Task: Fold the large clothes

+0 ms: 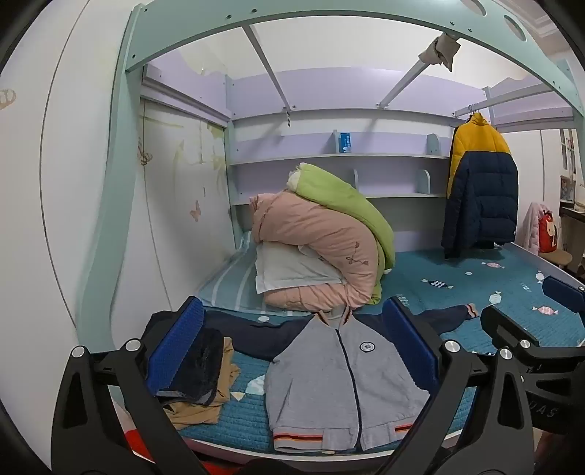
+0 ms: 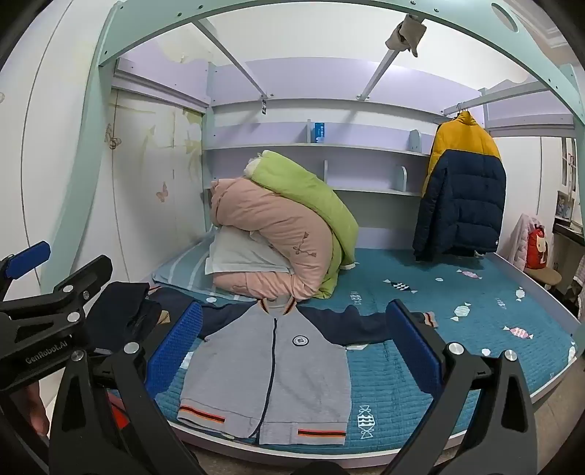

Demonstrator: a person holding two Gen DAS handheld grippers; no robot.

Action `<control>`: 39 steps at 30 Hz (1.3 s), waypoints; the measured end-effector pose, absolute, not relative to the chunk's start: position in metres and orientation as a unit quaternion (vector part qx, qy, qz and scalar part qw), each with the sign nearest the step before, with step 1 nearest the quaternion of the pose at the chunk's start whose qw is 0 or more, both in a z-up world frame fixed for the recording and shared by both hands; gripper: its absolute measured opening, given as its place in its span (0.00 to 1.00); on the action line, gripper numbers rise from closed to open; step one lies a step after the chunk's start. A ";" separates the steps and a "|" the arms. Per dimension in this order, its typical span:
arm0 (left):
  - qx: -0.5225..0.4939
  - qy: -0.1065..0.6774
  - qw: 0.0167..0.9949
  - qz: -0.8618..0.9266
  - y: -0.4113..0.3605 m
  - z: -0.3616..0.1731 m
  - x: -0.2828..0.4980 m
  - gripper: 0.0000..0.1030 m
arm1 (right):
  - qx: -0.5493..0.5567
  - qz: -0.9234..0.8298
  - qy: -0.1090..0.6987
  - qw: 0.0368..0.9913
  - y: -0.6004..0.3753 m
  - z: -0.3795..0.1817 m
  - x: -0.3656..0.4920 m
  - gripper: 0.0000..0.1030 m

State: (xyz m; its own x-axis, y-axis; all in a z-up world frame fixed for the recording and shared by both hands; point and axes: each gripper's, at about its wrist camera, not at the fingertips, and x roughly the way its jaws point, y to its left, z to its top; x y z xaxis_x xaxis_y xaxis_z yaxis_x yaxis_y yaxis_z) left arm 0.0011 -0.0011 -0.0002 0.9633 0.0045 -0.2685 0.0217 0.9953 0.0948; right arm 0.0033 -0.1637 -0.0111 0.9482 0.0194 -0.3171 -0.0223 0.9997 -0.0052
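A grey zip jacket (image 1: 340, 380) with navy sleeves lies flat, front up, on the teal bed cover (image 1: 493, 303), sleeves spread to both sides; it also shows in the right wrist view (image 2: 270, 372). My left gripper (image 1: 292, 350) is open and empty, held above the near edge of the bed in front of the jacket. My right gripper (image 2: 292, 350) is open and empty, also above the near edge, to the right of the left one. Its blue fingertips (image 1: 563, 296) show at the right of the left wrist view.
A heap of dark and tan clothes (image 1: 197, 372) lies left of the jacket. Rolled pink and green quilts (image 2: 289, 226) and a pillow sit behind it. A yellow and navy puffer coat (image 2: 460, 190) hangs at back right. A bunk frame (image 2: 292, 14) spans overhead.
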 end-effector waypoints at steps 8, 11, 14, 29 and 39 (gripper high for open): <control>0.036 0.135 0.990 -0.012 0.004 0.000 0.004 0.95 | -0.003 0.009 0.160 0.987 -0.161 -0.012 0.004 0.94; 0.037 0.134 0.990 -0.014 0.006 0.001 0.003 0.95 | 0.000 0.013 0.160 0.987 -0.163 -0.013 0.005 0.94; 0.038 0.133 0.990 -0.015 0.006 0.002 0.004 0.95 | 0.001 0.013 0.159 0.987 -0.163 -0.011 0.007 0.94; 0.035 0.128 0.991 -0.014 -0.003 0.006 -0.007 0.95 | 0.002 0.012 0.154 0.988 -0.164 -0.007 0.002 0.94; 0.035 0.127 0.991 -0.014 -0.002 0.005 -0.007 0.95 | 0.002 0.012 0.153 0.988 -0.162 -0.004 -0.001 0.94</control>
